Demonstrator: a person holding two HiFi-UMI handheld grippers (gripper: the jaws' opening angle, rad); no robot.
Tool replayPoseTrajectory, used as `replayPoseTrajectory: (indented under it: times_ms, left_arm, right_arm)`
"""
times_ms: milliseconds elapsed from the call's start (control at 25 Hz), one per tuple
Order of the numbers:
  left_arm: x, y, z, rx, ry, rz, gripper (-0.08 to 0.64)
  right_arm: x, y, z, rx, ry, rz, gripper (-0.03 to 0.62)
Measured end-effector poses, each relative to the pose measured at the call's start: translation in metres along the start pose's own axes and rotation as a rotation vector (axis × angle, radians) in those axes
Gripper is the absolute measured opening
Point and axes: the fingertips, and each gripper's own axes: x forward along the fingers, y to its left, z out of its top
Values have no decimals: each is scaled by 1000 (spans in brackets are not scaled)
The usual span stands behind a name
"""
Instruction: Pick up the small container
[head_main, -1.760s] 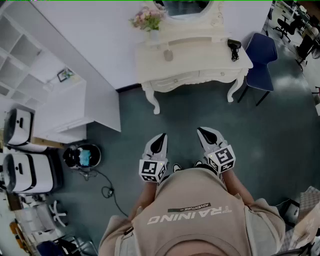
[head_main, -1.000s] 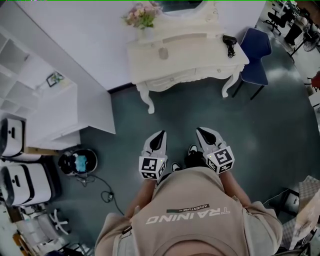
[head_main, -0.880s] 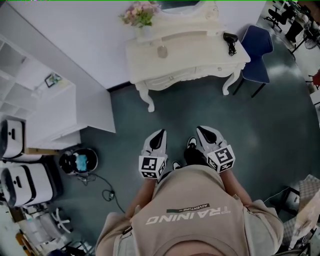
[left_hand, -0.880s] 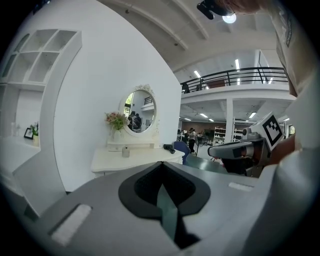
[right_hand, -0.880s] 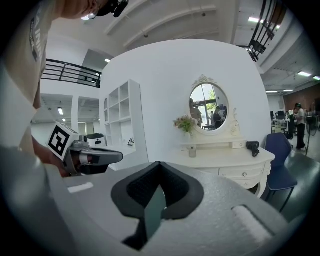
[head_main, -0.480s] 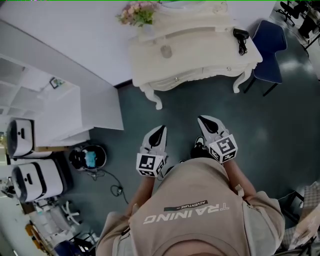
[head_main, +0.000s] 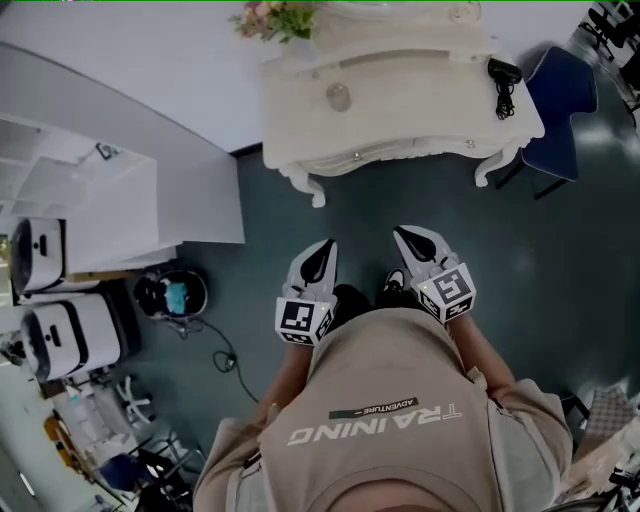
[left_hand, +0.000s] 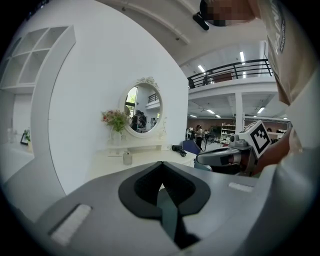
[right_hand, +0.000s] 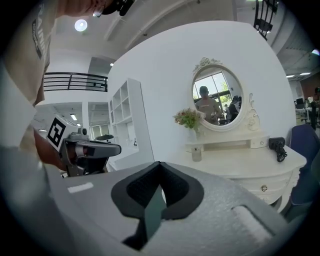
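Ahead on the bench (head_main: 420, 95), small container (head_main: 338, 97) stands upright, well beyond your left hand-held gripper (head_main: 322, 250) and right hand-held gripper (head_main: 406, 238), both clenched empty, left nearer in line.

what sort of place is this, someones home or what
Probably a staged bedroom corner inside a big open hall, not a real home. A white dressing table with an oval mirror and flowers stands here, while a railed mezzanine shows beyond it.

two tongs (head_main: 320, 255) (head_main: 412, 242), one vanity table (head_main: 420, 85), one small container (head_main: 338, 97), one blue chair (head_main: 562, 105)
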Motion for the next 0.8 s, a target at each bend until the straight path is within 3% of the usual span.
replayPoseTrajectory:
  times_ms: [160, 440, 680, 800]
  left_arm:
    - [6, 8, -11, -14, 56, 28, 18]
    - [39, 54, -10, -26, 42, 4, 18]
    - [84, 96, 25, 130, -12, -49, 18]
    - [105, 111, 40, 142, -34, -96, 18]
  right_arm:
    - [7, -9, -1, 24, 23, -10, 2]
    - [47, -26, -3, 32, 61, -41, 2]
    - [87, -36, 49, -15, 8, -56, 2]
    - [107, -47, 68, -40, 3, -94, 2]
